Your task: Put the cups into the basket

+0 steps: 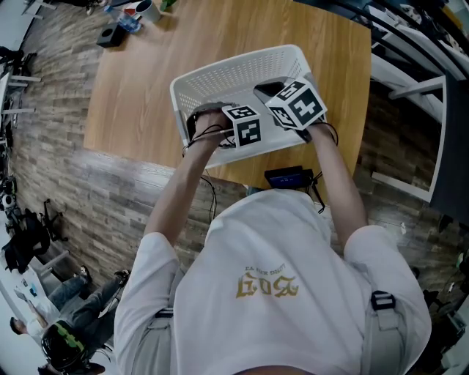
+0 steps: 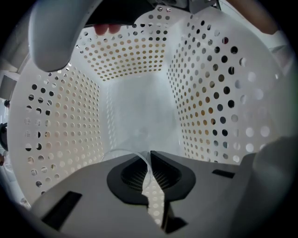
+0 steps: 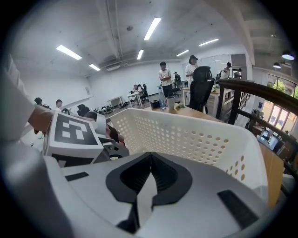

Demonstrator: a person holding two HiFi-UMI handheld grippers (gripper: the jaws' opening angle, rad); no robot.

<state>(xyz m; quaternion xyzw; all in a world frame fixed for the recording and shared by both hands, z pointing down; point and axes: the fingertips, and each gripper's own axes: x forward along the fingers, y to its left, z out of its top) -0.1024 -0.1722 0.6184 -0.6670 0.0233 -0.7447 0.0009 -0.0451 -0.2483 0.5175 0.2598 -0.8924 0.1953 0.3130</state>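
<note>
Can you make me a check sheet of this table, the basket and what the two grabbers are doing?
Surface: wooden table, basket near its front edge.
Job's things: white basket with holes; clear cup inside it.
Clutter: small things at the far corner, too small to name.
Grippers: left gripper fingers shut on the cup's rim; right gripper fingers shut, empty, by the basket.
Cables: black cables at the left gripper.
Surroundings: wood-look floor; people standing far off.
</note>
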